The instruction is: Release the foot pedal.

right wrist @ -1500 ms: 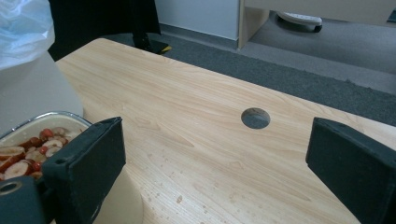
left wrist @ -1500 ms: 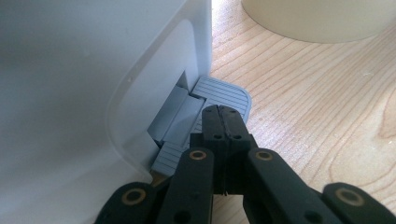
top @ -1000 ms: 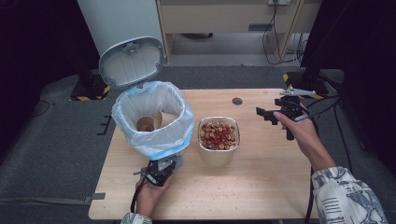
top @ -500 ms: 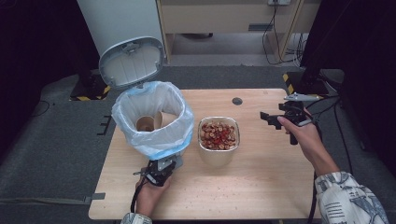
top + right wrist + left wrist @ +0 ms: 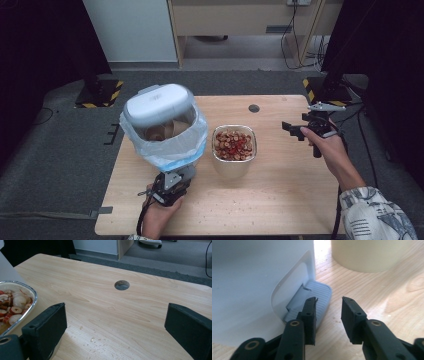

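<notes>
A white pedal bin lined with a blue and white bag stands on the left of the wooden table. Its white lid hangs low over the mouth, and brown paper cups show under it. My left gripper sits at the bin's foot. Its jaws have just been opening, and nothing is between them. The grey ribbed pedal lies just beyond the left jaw. My right gripper hovers open over the table's right side, holding nothing.
A foil bowl of red and white pieces stands just right of the bin; its rim shows left of the right gripper's jaw. A round cable hole lies near the far edge. Crumbs dot the wood in front.
The bin lid, tilted back a second ago, has swung down over the mouth. My left gripper's jaws have parted at the pedal. The right gripper drifted slightly right.
</notes>
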`<state>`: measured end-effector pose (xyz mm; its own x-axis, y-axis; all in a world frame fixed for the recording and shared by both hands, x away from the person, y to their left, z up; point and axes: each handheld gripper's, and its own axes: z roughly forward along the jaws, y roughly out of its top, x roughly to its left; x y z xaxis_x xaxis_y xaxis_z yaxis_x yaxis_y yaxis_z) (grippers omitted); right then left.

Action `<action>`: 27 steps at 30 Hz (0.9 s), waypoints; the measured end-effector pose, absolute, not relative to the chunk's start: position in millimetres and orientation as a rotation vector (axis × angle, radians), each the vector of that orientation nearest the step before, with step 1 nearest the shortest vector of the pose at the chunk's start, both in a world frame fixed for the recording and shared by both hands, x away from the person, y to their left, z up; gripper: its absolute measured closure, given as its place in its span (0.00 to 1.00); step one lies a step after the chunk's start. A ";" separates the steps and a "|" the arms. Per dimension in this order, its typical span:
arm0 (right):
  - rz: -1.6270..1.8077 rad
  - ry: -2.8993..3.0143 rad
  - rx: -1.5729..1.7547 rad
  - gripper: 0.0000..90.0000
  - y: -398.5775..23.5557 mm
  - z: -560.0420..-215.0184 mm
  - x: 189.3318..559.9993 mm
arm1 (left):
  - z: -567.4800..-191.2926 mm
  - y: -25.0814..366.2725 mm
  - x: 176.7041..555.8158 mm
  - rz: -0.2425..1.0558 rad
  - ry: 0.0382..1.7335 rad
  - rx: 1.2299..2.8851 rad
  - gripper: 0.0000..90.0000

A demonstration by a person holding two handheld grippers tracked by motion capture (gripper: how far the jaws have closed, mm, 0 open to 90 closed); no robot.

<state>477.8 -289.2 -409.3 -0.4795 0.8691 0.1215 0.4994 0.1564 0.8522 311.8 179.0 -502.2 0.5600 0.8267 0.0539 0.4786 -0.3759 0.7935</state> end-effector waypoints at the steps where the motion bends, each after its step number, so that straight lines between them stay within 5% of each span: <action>1: 1.255 2.040 1.303 0.05 -289.9 -410.0 477.4 | -502.0 178.6 310.3 0.571 1.062 2.014 0.65; 27: 1.170 2.019 1.403 0.05 -280.9 -467.5 435.4 | -500.5 215.7 297.9 0.507 1.108 2.034 0.26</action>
